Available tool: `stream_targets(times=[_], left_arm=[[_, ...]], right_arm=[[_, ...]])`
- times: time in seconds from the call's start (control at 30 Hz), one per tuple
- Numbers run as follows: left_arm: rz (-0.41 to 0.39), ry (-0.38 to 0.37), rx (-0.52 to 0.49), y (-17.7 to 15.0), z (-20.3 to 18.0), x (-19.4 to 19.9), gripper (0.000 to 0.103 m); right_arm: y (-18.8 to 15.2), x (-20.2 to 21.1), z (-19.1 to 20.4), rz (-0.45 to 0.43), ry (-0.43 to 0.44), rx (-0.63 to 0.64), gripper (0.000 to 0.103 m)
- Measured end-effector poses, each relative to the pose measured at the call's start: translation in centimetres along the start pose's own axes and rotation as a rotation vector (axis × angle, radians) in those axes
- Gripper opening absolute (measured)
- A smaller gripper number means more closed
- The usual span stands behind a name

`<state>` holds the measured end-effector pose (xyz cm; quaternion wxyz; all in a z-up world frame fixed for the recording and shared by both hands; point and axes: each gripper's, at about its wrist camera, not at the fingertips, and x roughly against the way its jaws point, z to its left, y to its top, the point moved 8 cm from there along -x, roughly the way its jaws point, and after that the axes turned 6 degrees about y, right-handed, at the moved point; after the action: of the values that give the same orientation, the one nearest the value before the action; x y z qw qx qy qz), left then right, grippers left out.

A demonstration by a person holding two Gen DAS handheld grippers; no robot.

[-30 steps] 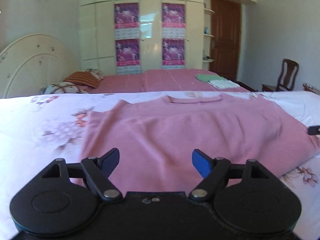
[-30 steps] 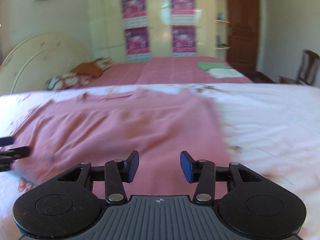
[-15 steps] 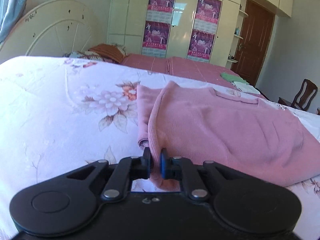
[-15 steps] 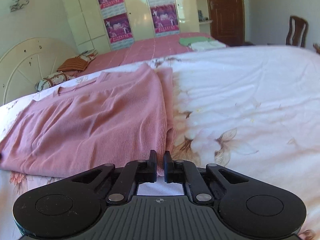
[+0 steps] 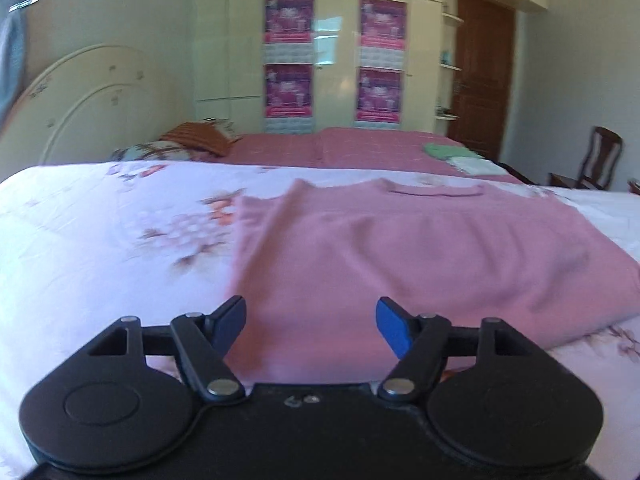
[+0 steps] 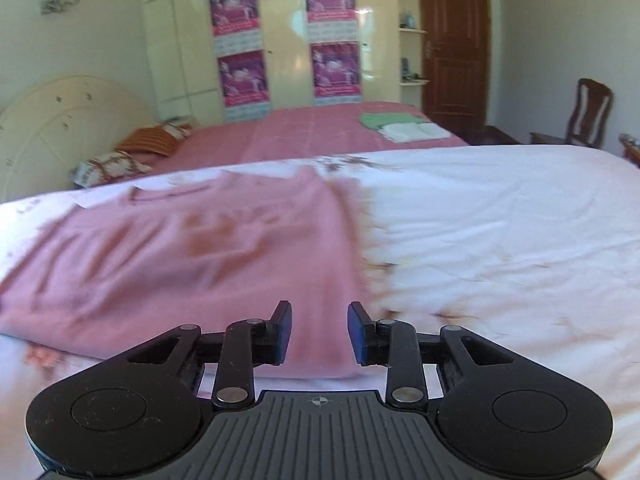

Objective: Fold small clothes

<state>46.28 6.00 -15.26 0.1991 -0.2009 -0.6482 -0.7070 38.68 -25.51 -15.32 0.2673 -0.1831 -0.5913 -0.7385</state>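
A pink knitted sweater (image 5: 400,256) lies flat on the floral bedsheet (image 5: 100,240), neckline at the far side. My left gripper (image 5: 311,326) hovers over the sweater's near left part, its jaws opening wide, with the cloth lying beneath them and not pinched. In the right wrist view the same sweater (image 6: 192,256) fills the left half. My right gripper (image 6: 319,332) is over its near right edge, jaws opening, a narrower gap, and the fabric below is free of the pads.
White floral sheet (image 6: 500,248) stretches to the right of the sweater. Behind is a second bed with a pink cover (image 6: 320,128), folded green and white clothes (image 6: 400,126) and pillows (image 5: 192,142). A wooden chair (image 6: 588,112) stands at the far right.
Half a second ago both grippers were shut on the sweater's near side edges. Now both have let go, opened and swung back to face the sweater squarely, which lies flat.
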Motion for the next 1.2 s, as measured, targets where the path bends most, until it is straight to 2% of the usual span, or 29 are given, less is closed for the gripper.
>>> stream_targets(times=[0.1, 0.17, 0.27, 0.43, 0.53, 0.63, 0.8, 0.83, 0.9, 1.0, 1.1, 1.2], left_arm=[[0.021, -0.095, -0.024, -0.4, -5.3, -0.8, 0.073], [0.055, -0.105, -0.03, -1.3, -6.9, -1.9, 0.073], [0.099, -0.095, -0.025, -2.8, -6.7, -2.9, 0.073], [0.106, -0.076, -0.033, -3.7, -4.3, -2.5, 0.076], [0.109, -0.064, -0.048, -3.8, -3.8, -2.3, 0.076], [0.113, -0.058, -0.046, -3.7, -3.8, -2.2, 0.076], [0.123, -0.031, -0.021, -3.5, -3.5, -2.1, 0.077], [0.125, -0.031, -0.022, -3.7, -3.5, -2.2, 0.078], [0.121, -0.027, -0.04, -3.8, -3.6, -2.2, 0.078], [0.141, -0.016, -0.048, -3.7, -3.7, -2.0, 0.078], [0.152, -0.002, -0.003, -3.6, -3.3, -0.9, 0.077], [0.155, -0.006, 0.087, -3.7, -2.3, 1.0, 0.076]], right_arm=[[-0.6, -2.0, 4.2, 0.031, 0.066, 0.043, 0.031], [-1.2, -3.0, 6.7, 0.049, 0.096, 0.084, 0.031], [-2.1, -4.2, 7.9, 0.08, 0.099, 0.106, 0.031], [-3.3, -4.6, 4.5, 0.124, 0.006, 0.106, 0.03], [-3.4, -3.9, 2.8, 0.123, -0.01, 0.085, 0.03], [-3.2, -3.7, 2.7, 0.131, -0.007, 0.08, 0.03], [-1.6, -2.1, 2.7, 0.043, -0.026, 0.054, 0.031], [-1.8, -2.3, 2.4, 0.052, -0.038, 0.059, 0.031], [-3.0, -3.5, 1.5, 0.132, -0.069, 0.055, 0.03], [-3.2, -3.4, 1.1, 0.137, -0.053, 0.058, 0.031], [-2.6, -1.9, 1.1, 0.102, -0.028, 0.03, 0.031], [-2.6, 0.6, 1.0, 0.064, -0.009, 0.024, 0.031]])
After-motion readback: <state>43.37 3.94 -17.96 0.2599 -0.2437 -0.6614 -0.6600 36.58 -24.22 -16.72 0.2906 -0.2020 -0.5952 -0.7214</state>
